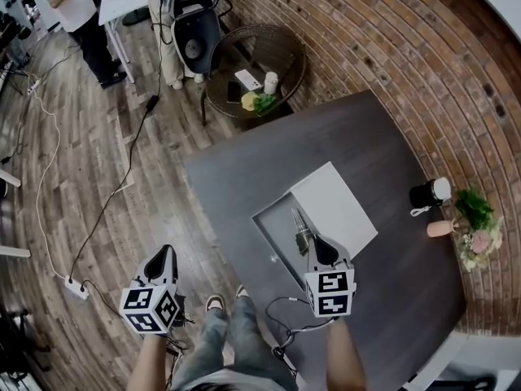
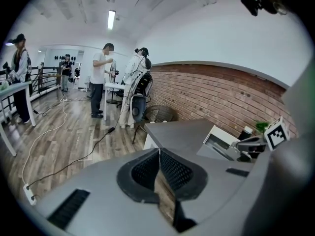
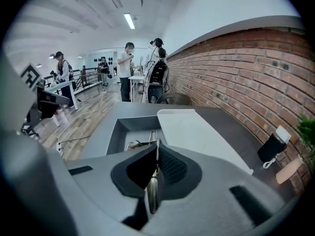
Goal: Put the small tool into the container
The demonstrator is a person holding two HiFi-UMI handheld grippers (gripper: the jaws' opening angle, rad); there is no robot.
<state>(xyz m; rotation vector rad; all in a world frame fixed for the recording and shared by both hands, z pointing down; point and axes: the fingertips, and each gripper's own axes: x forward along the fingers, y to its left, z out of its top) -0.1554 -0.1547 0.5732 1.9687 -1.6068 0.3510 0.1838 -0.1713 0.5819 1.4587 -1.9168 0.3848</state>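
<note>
The left gripper (image 1: 166, 257) hangs low at the left, off the counter (image 1: 269, 161) and over the wooden floor (image 1: 81, 177). Its own view shows the claw (image 2: 158, 152) pinched narrow, pads meeting at the tips, with only floor showing through the slit below them. It holds nothing and has no part in the work at this point.

Further right on the counter sits the container (image 1: 267, 218), an open grey box. Its pale lid (image 1: 335, 206) lies off it, just beside its right edge. The small tool (image 1: 301, 228) is a slim metal piece that lies lengthwise over the box's opening. Its near end runs under the tips of the right gripper (image 1: 317, 247).

In the right gripper view that claw (image 3: 157, 144) is closed narrow. A sliver of bright metal shows in the slit between the pads, and the tool (image 3: 149, 134) pokes out ahead of them toward the far wall of the container (image 3: 115, 132). I read that as a thin grip on the tool. Whether its far end already rests on the box floor I cannot tell.

So the step in hand looks like the placing itself, with the tool brought to the box and not yet let go. The next move calls for lowering until the tool lies flat inside. The pads should then part only a little, and the gripper should draw straight up and back, clear of the near wall and the lid
</note>
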